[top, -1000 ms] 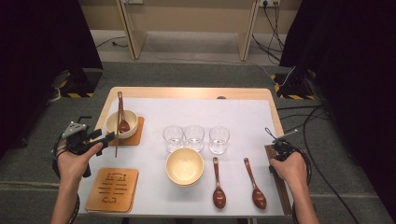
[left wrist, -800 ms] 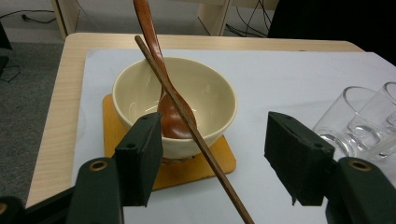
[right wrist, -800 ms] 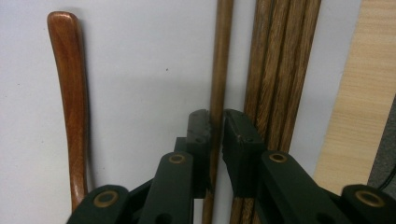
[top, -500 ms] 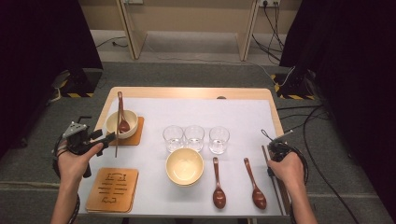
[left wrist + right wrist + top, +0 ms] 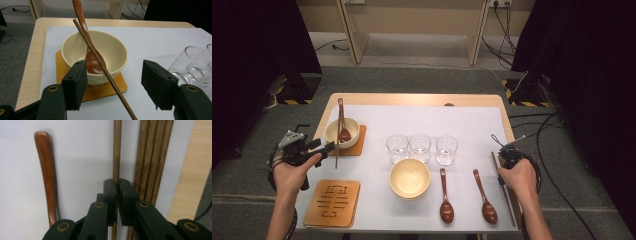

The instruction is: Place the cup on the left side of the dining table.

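Hidden: in the high view the right hand [image 5: 518, 176] covers the right claw [image 5: 506, 159], so its jaws cannot be read there; the right gripper view cuts both ends off the chopstick [image 5: 116, 152].
Right claw: closed on the single chopstick in the right gripper view [image 5: 116, 185], the pads pinching it; the jaws have just been closing, with the chopstick between them.
Chopstick place: on the white sheet [image 5: 472, 125] at the tabletop's [image 5: 412, 99] right edge, just beside a bundle of chopsticks [image 5: 152, 155] and right of a spoon [image 5: 47, 170].
Left claw: open [image 5: 115, 82], jaws wide apart; a second chopstick [image 5: 100, 62] runs between them, touching neither, and seems to lean on the bowl [image 5: 112, 50], which stands on an orange coaster [image 5: 107, 87].
Room: the bundle lies close against the sheet's right border; bare sheet lies behind the three glasses [image 5: 419, 147].
Change: the right hand sits slightly nearer the person than a second ago; everything on the tabletop lies as before.
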Demonstrator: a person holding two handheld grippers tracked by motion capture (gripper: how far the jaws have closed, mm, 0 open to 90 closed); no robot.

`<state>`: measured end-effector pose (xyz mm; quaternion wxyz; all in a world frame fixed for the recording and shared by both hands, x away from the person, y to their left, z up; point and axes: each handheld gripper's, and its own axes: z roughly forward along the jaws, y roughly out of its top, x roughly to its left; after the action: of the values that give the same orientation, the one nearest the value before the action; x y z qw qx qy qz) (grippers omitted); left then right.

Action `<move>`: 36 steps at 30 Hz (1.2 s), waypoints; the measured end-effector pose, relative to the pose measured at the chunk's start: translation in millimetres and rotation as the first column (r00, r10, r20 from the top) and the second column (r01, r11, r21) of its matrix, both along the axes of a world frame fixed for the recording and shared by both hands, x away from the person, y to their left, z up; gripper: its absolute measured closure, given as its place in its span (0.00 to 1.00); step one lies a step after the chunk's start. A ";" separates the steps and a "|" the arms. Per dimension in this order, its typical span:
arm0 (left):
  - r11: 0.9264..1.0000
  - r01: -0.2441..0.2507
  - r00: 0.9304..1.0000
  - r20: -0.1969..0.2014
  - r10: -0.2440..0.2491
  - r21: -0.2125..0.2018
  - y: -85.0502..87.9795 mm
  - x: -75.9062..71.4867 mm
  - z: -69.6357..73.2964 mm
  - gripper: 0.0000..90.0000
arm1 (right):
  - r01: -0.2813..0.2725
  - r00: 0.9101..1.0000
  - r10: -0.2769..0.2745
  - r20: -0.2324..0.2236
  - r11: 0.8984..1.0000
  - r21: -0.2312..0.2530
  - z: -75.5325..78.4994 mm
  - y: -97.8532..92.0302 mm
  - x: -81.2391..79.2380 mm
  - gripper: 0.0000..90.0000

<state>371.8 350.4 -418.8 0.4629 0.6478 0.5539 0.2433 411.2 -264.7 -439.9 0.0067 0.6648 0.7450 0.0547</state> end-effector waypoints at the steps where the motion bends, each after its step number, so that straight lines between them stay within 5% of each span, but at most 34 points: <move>1: 1.000 -0.001 1.000 0.001 0.001 0.000 0.0 -0.1 0.1 0.41 | 0.008 1.000 -0.008 0.012 1.000 0.006 2.9 0.8 0.7 0.95; 17: 1.000 -0.001 1.000 0.004 0.001 -0.002 0.2 -1.2 1.0 0.41 | -0.012 0.983 0.005 0.184 0.999 0.038 32.8 11.6 11.0 0.95; 36: 1.000 0.000 1.000 0.004 0.000 -0.006 -0.1 -1.7 1.0 0.41 | -0.017 0.931 -0.006 0.365 0.998 0.060 54.9 19.1 18.2 0.95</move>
<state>370.1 350.3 -417.9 0.4658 0.6461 0.5537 0.2430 429.4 -245.6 -385.0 0.1240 0.6407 0.7307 0.2006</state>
